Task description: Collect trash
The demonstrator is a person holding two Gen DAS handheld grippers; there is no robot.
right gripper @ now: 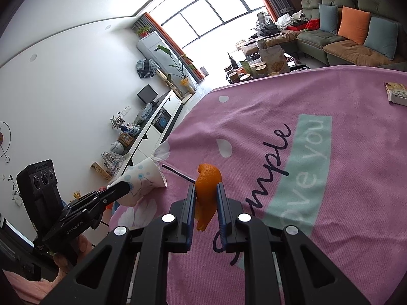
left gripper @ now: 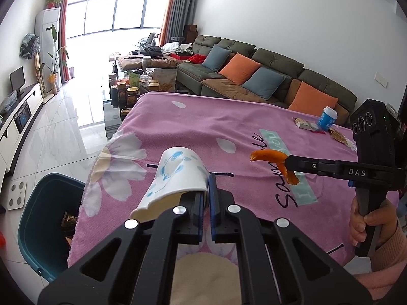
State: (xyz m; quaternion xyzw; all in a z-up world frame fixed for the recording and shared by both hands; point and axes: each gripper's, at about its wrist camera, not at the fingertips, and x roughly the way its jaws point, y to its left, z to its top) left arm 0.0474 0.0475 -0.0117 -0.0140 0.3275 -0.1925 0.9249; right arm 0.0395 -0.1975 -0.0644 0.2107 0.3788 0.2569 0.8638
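My left gripper (left gripper: 208, 186) is shut on the wall of a crumpled white paper cup (left gripper: 175, 178) with a blue pattern, held above the left edge of the pink cloth (left gripper: 216, 127). It also shows in the right wrist view (right gripper: 142, 180). My right gripper (right gripper: 206, 193) is shut on a curled orange peel (right gripper: 207, 180), held above the cloth; it also shows in the left wrist view (left gripper: 274, 157). A teal trash bin (left gripper: 43, 218) stands on the floor below the table's left edge, with wrappers inside.
Far right on the cloth lie snack wrappers (left gripper: 304, 124) (left gripper: 339, 136) and a tipped blue and white cup (left gripper: 328, 118). One wrapper (right gripper: 395, 92) shows in the right wrist view. A sofa (left gripper: 254, 76) and a cluttered coffee table (left gripper: 137, 86) stand behind.
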